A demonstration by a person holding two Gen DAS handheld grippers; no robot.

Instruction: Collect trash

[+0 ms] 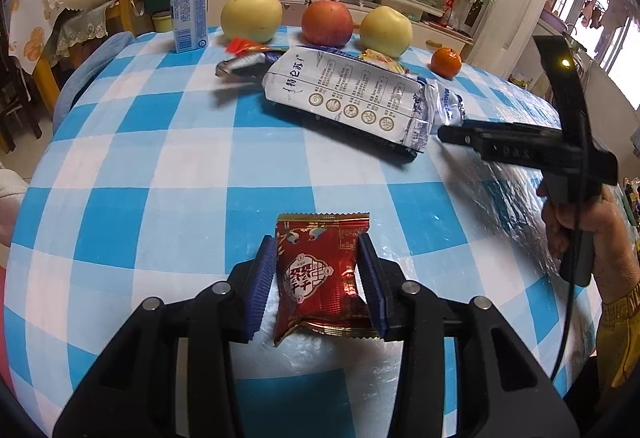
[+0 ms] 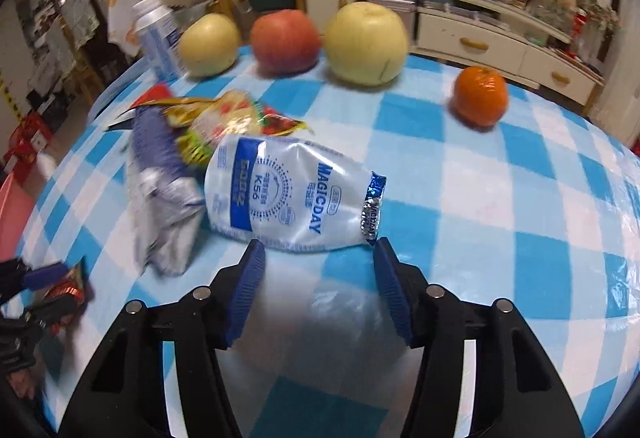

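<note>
A red snack wrapper [image 1: 320,270] lies on the blue-and-white checked tablecloth [image 1: 160,166], and my left gripper [image 1: 317,240] is shut on it, one blue pad against each side. My right gripper [image 2: 319,243] stands open just short of a white "MAGICDAY" pouch [image 2: 288,194]; nothing lies between its pads. That pouch sits beside a larger silver-white bag [image 1: 348,94], blurred in the right wrist view. More crumpled colourful wrappers [image 2: 224,118] lie behind them. From the left wrist view the right gripper [image 1: 448,134] shows side-on, its tips by the pouch [image 1: 444,102].
Along the table's far side stand a white milk bottle [image 1: 189,4], two yellow pears [image 1: 251,15] [image 1: 386,30], a red apple [image 1: 327,22] and an orange [image 1: 445,62]. A person's hand [image 1: 592,234] holds the right gripper. A cluttered sideboard [image 2: 480,38] stands behind the table.
</note>
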